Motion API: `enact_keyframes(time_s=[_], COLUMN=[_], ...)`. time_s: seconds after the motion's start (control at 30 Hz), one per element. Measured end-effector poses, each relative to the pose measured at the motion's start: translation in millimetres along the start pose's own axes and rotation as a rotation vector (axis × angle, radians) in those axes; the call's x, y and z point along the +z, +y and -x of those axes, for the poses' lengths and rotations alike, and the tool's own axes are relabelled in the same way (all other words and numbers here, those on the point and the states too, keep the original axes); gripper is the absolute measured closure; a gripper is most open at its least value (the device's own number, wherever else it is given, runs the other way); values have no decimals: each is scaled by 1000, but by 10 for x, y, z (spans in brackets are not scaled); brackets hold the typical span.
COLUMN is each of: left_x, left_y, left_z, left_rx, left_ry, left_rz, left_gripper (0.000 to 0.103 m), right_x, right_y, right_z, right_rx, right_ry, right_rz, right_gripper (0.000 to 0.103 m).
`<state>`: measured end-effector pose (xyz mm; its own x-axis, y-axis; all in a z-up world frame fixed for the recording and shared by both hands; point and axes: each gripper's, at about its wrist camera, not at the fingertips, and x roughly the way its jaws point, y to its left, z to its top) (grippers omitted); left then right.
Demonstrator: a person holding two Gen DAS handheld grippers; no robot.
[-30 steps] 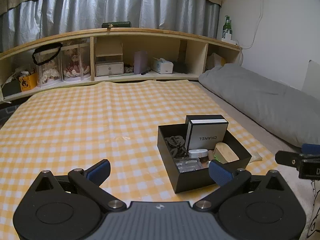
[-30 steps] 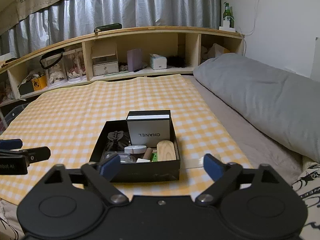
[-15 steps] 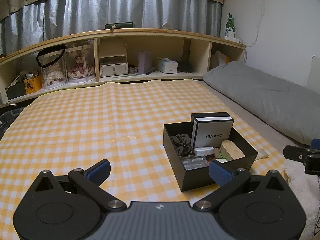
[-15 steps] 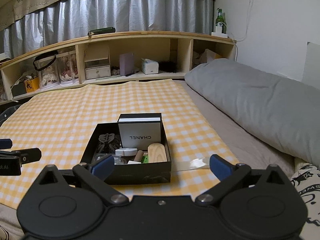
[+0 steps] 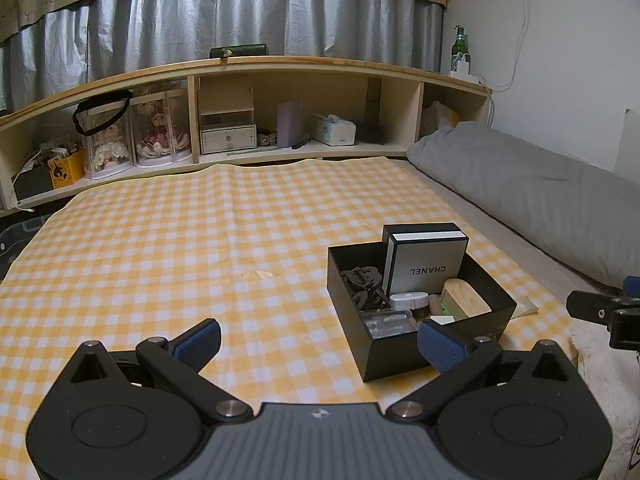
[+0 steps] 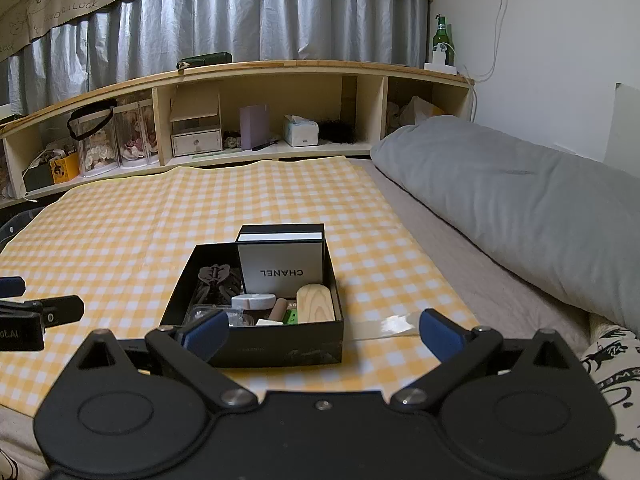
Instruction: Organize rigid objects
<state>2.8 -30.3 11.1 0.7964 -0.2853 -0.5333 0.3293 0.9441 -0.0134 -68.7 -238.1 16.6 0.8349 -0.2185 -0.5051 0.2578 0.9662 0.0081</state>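
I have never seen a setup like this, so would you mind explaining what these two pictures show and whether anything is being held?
There is no robot here: a person holds a two-finger gripper in each hand, and each carries a wide-angle camera looking forward along its fingers. One picture is from the left gripper, the other from the right gripper; each also glimpses the other at its edge. Both are open and hold nothing. On the yellow checked cloth sits a black box holding a white Chanel box, a dark hair claw, a wooden piece and some small items.
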Motion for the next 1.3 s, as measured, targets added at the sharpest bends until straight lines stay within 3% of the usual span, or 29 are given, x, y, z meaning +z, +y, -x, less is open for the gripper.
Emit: enact_keyframes(time_s=[1.3], left_x=[-5], left_y=[1], left_z=[0], left_rx=[-1], left_ry=[-2], left_rz=[-2], left_gripper=[0], right_x=[-9], right_y=[-2], right_z=[-2], right_rx=[-3], right_ry=[1], right_rz=[0], right_gripper=[0])
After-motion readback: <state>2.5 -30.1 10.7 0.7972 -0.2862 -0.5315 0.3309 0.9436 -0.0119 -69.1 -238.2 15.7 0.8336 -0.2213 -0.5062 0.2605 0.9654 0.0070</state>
